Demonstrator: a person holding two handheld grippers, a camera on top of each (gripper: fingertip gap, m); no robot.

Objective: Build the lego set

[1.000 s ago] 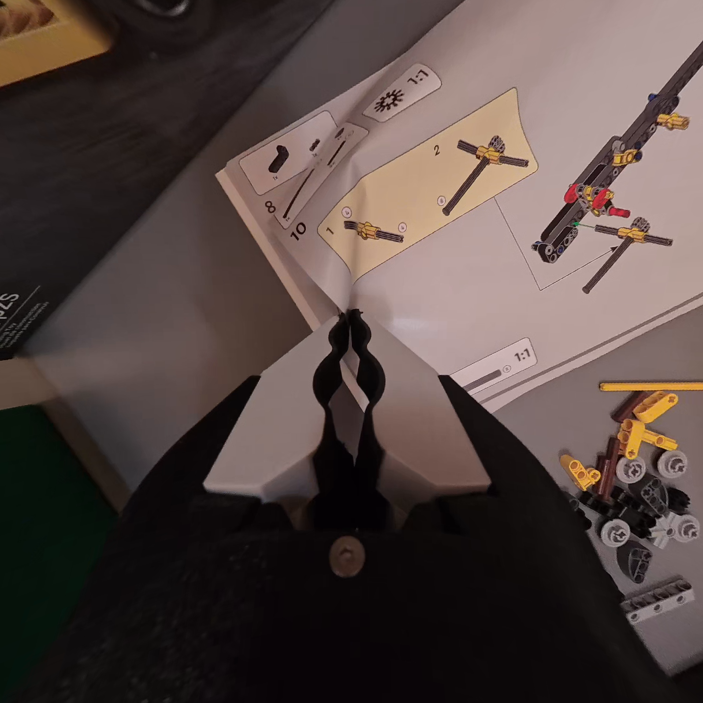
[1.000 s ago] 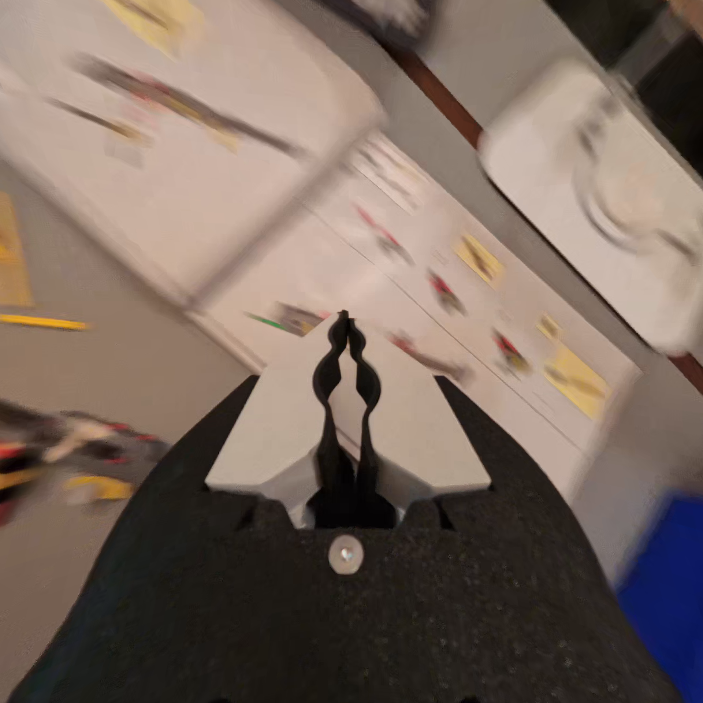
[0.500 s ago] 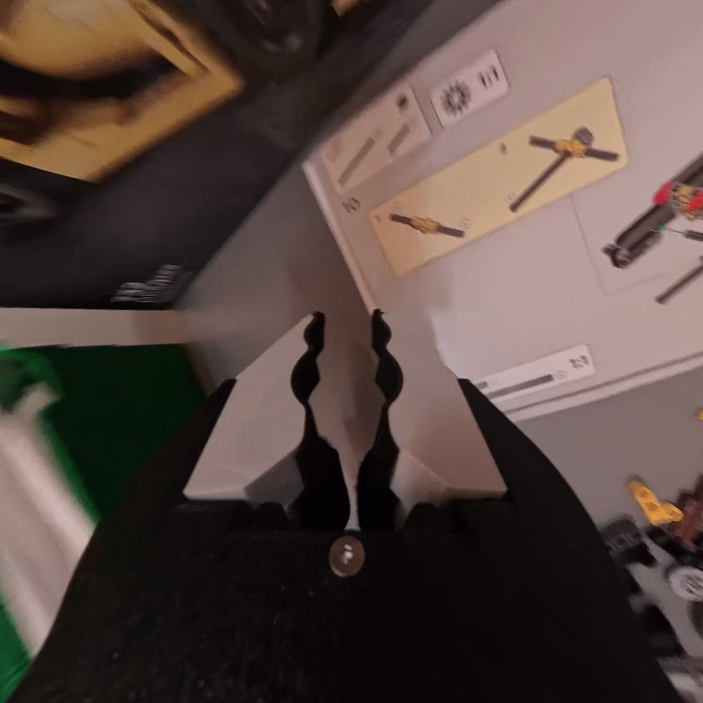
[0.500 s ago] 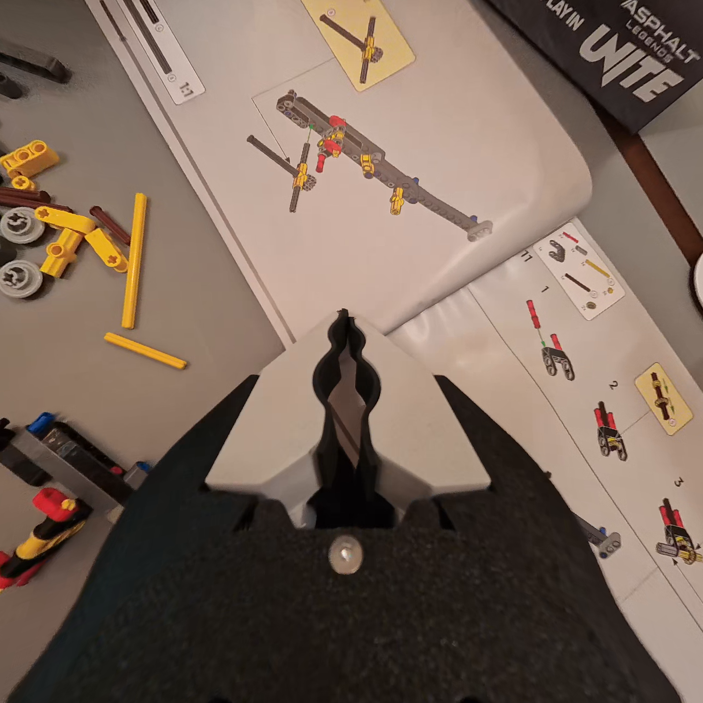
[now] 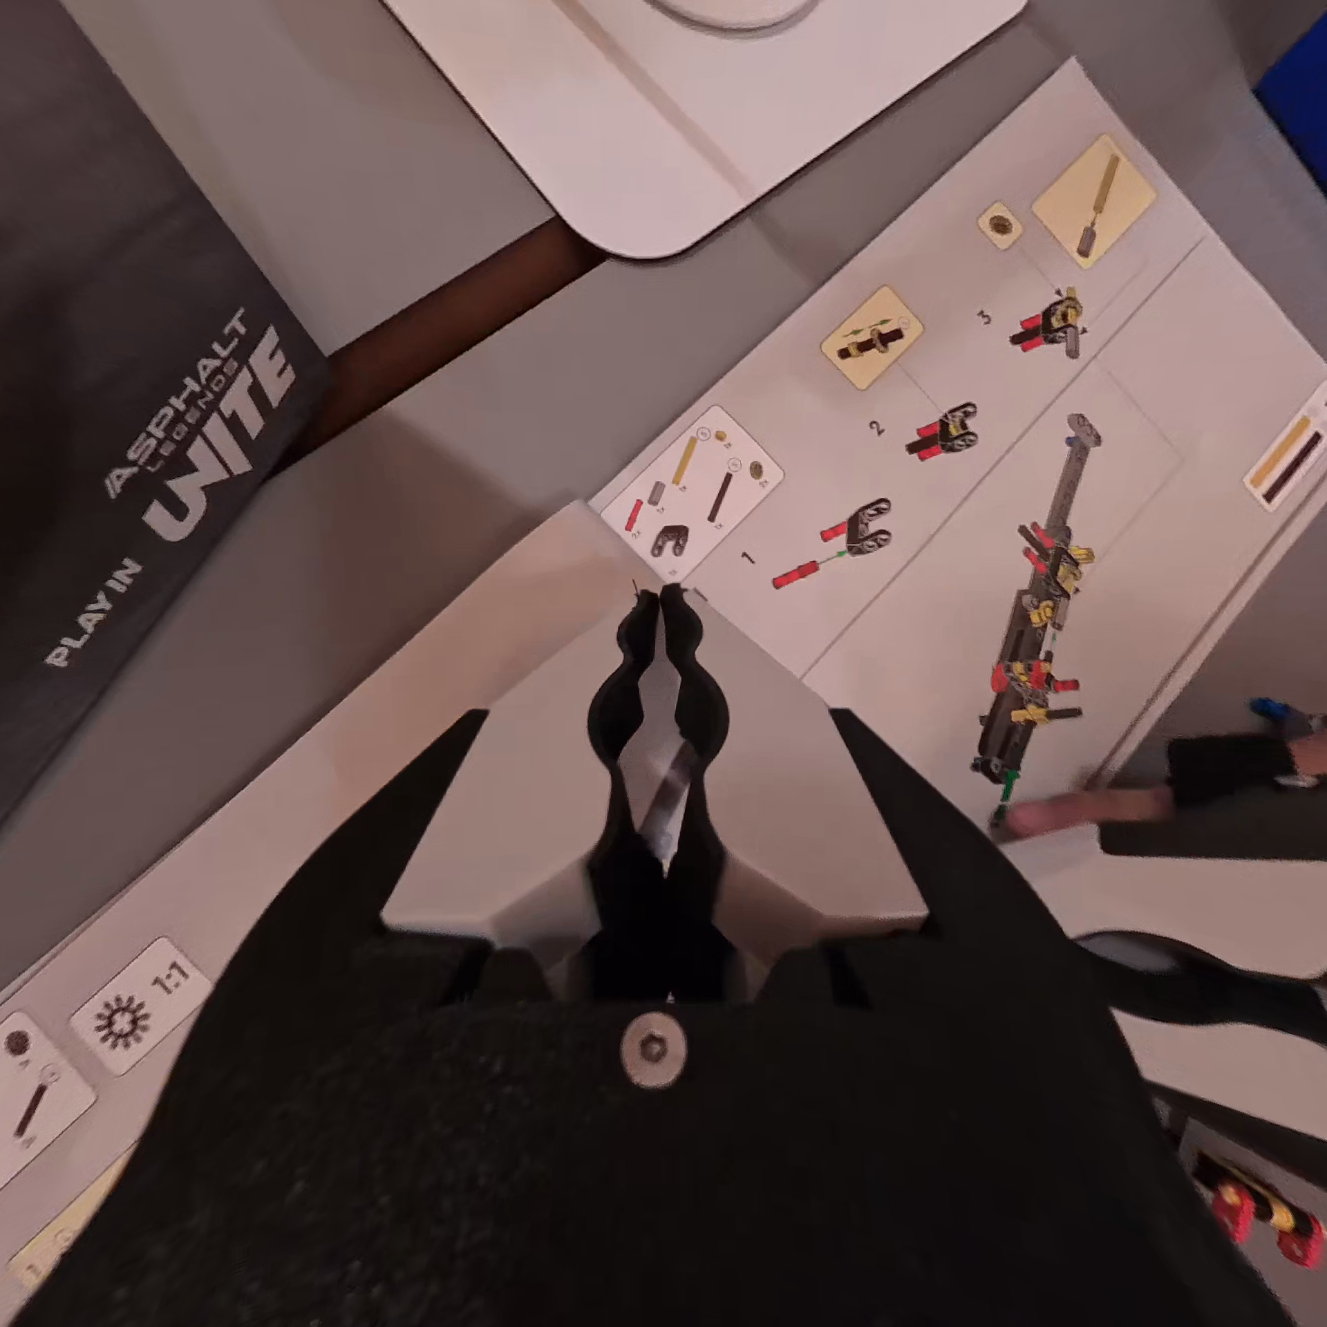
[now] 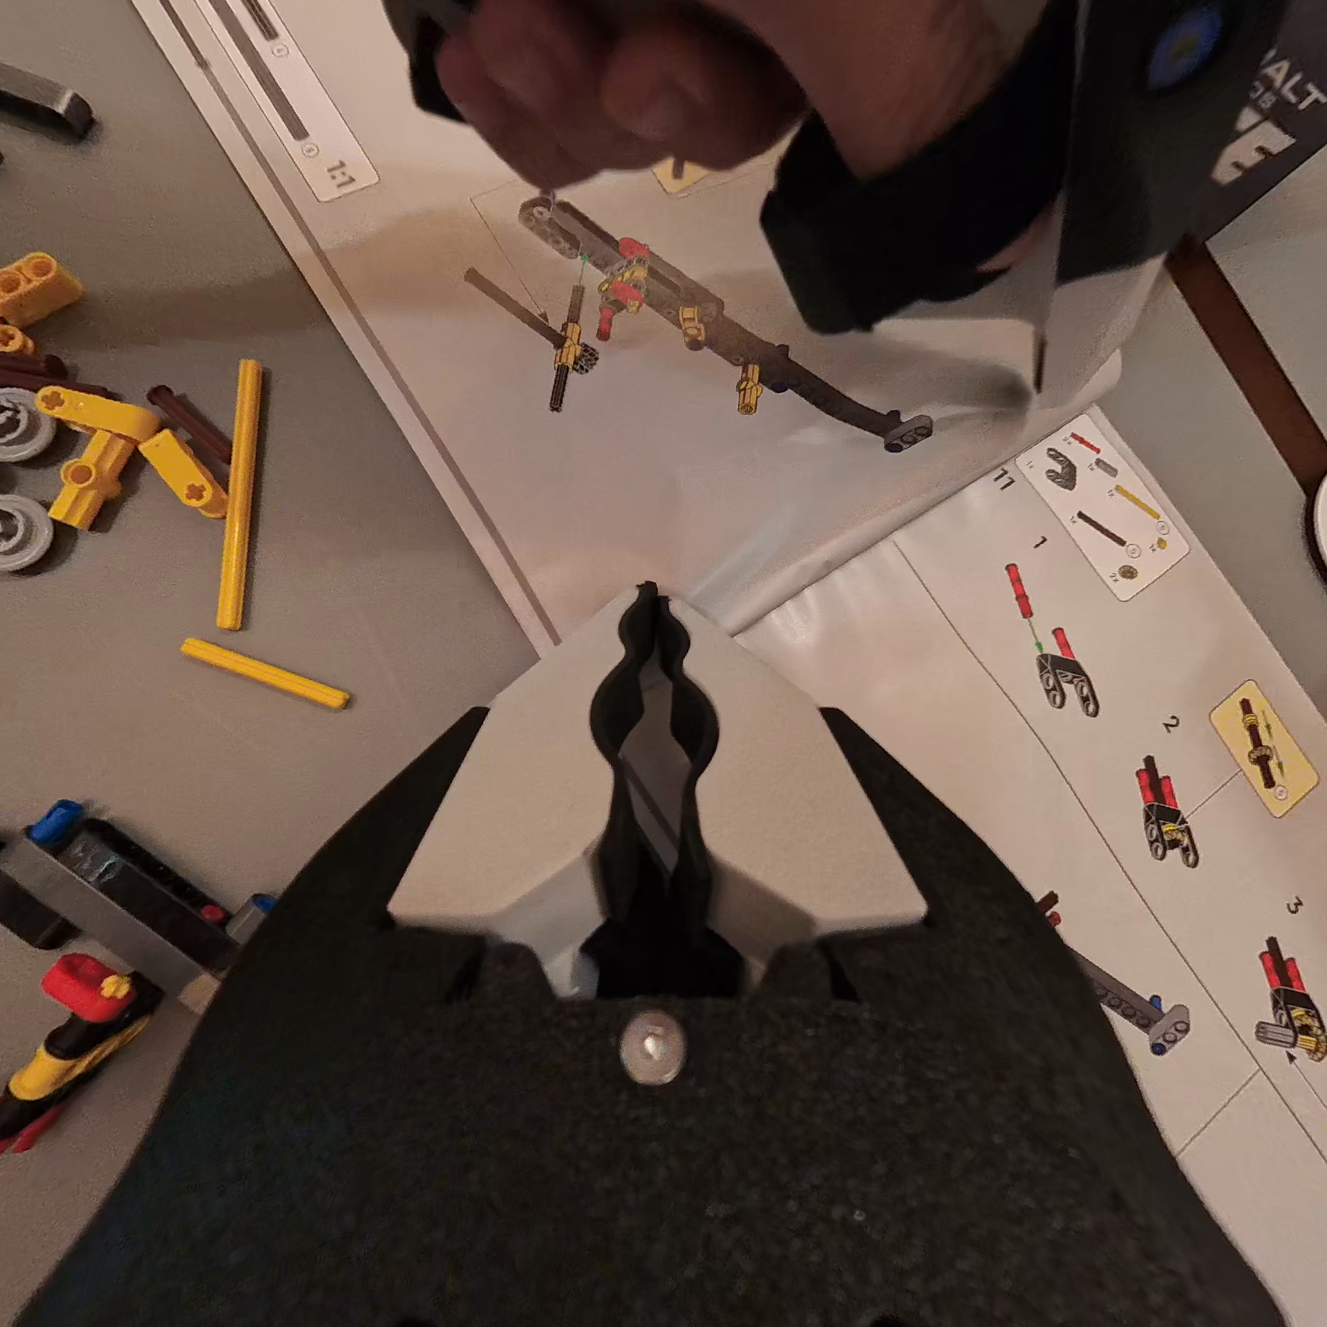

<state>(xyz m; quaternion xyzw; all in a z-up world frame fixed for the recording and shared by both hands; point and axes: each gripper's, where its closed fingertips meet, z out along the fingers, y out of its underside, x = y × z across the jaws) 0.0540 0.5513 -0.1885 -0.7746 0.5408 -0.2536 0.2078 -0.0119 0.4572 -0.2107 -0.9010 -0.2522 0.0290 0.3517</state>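
The open instruction booklet [image 5: 933, 610] lies on the grey table and also shows in the right wrist view [image 6: 646, 467]. My left gripper [image 5: 660, 592] is shut, with its tips at the booklet's top edge by the fold. I cannot tell whether it pinches a page. It shows from outside, with a hand [image 6: 646, 86] on it, in the right wrist view. My right gripper [image 6: 650, 589] is shut at the booklet's bottom edge by the fold. Loose parts lie to the left: yellow axles [image 6: 240, 495], yellow connectors [image 6: 108, 445], grey wheels [image 6: 21, 517], and a grey-black beam assembly [image 6: 122, 897].
A black box with white lettering [image 5: 143, 431] lies behind the booklet. A white tray [image 5: 682, 108] sits at the back. A red, yellow and black sub-assembly [image 6: 72, 1034] lies near the front left. A dark curved piece [image 6: 43, 108] lies at the far left. Tip to tip, the grippers are about 12 cm apart.
My left gripper opened and left the booklet's left page edge. It swung to the top of the fold and shut again. My right gripper stayed shut and settled at the bottom edge.
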